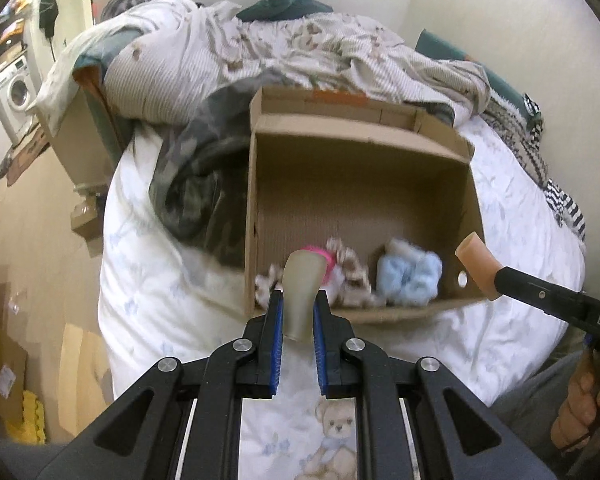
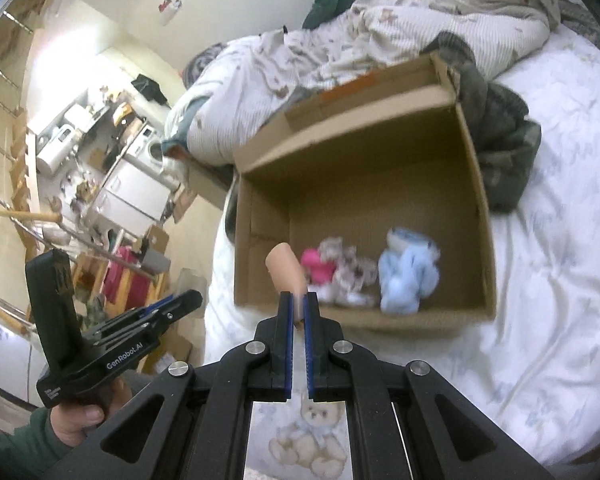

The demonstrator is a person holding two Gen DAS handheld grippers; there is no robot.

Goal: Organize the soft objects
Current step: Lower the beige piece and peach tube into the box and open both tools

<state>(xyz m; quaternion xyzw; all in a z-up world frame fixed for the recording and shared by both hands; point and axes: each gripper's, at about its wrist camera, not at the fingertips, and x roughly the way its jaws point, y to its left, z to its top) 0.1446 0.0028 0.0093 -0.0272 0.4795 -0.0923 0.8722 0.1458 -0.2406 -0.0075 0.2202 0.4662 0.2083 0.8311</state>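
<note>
Two soft pieces pinched, left gripper grey-green one, right gripper peach one, cardboard box ahead

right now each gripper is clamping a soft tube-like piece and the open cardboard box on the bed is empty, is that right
Not quite: the open cardboard box is not empty. The right wrist view shows a fluffy light blue toy, a pink item and a white-and-brown patterned cloth inside. The rest holds: the left gripper clamps a grey-green piece, the right gripper a peach one.
</note>
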